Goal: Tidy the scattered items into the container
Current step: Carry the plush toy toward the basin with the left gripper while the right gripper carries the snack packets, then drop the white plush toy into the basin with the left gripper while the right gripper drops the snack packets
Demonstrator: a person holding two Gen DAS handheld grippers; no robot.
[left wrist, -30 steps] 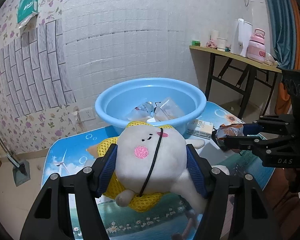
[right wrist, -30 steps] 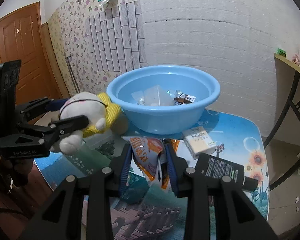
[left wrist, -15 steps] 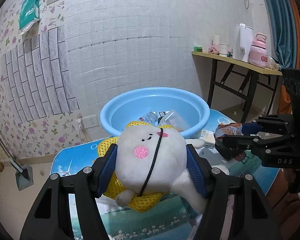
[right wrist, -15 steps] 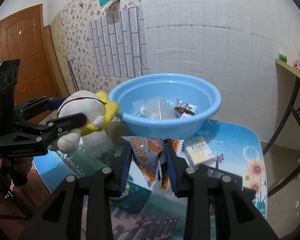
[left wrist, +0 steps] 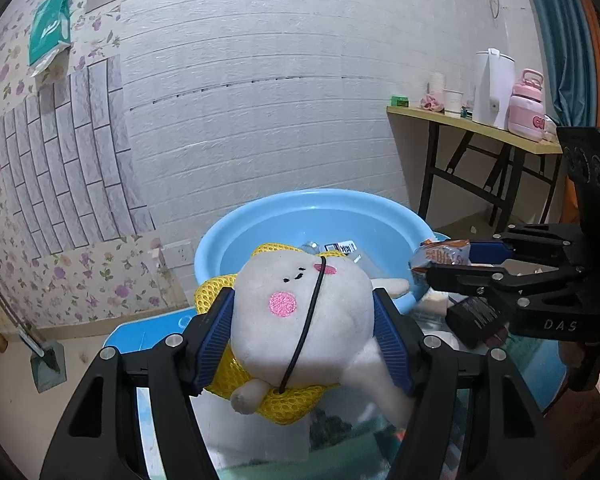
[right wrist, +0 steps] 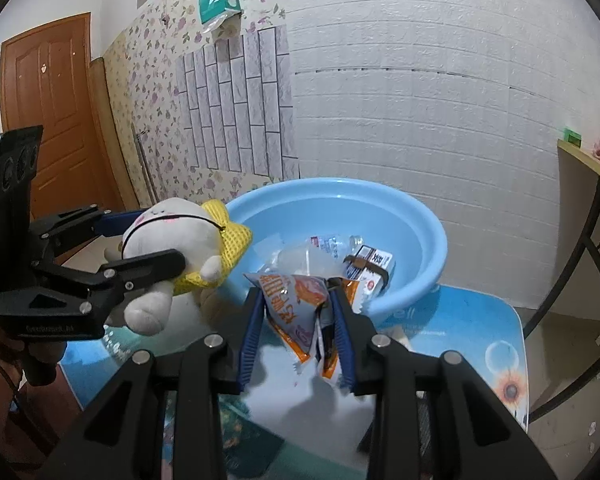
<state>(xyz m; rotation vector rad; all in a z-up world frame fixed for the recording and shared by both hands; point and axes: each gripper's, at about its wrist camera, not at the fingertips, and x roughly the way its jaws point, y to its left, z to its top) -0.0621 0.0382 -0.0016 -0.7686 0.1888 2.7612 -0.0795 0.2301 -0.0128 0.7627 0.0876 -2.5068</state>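
My left gripper (left wrist: 304, 332) is shut on a white plush toy (left wrist: 300, 320) in a yellow mesh top and holds it above the table, just in front of the blue basin (left wrist: 260, 220). The toy also shows in the right wrist view (right wrist: 180, 240), left of the basin (right wrist: 428, 236). My right gripper (right wrist: 298, 316) is shut on an orange snack packet (right wrist: 296, 300) and holds it near the basin's front rim. The packet also shows in the left wrist view (left wrist: 440, 256). Inside the basin lie a clear bottle (right wrist: 332, 244), a small dark box (right wrist: 368, 264) and a clear bag.
A black box (left wrist: 476, 320) lies on the patterned table (right wrist: 480, 340) under my right gripper. A side table (left wrist: 472, 128) with a kettle and a pink flask stands at the right wall. A wooden door (right wrist: 44, 120) is at the far left.
Both grippers have risen and moved closer to the basin with their loads. The plush toy and the snack packet now sit higher against the basin's rim.
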